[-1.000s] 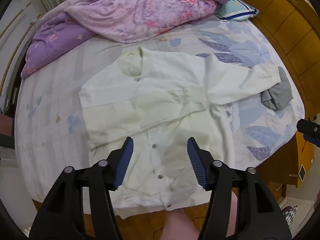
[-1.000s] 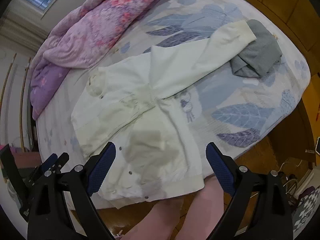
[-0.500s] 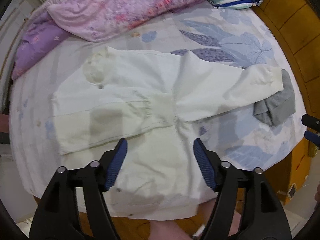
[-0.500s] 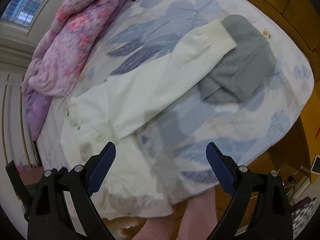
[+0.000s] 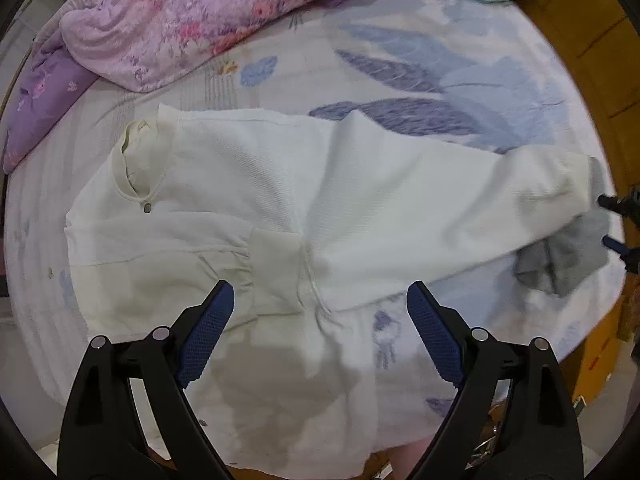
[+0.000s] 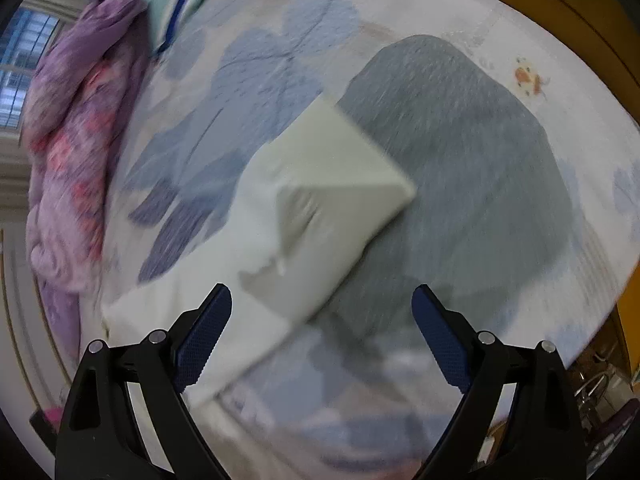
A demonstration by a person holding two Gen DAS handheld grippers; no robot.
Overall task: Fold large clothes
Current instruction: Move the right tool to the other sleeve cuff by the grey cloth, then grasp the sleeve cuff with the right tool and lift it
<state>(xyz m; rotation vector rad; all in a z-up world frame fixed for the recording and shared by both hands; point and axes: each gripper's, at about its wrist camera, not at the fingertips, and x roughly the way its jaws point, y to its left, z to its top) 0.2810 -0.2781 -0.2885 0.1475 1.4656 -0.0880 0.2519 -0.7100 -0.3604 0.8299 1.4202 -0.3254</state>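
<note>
My right wrist view is smearing with motion, so I am only making out the cuff (image 6: pixel 340 176) of the white jacket's sleeve lying over a grey garment (image 6: pixel 460 168); the rest of the jacket is cut off there. I am pointing my left gripper (image 5: pixel 320 320) straight down over the white jacket (image 5: pixel 248 200), which is lying spread on the floral bedsheet (image 5: pixel 400 32). Its jaws have just been opening, standing wide with nothing between them, above the jacket's folded-in sleeve. I am tilting my right gripper (image 6: pixel 322 322) steeply down, released and empty, hovering just short of the cuff.
</note>
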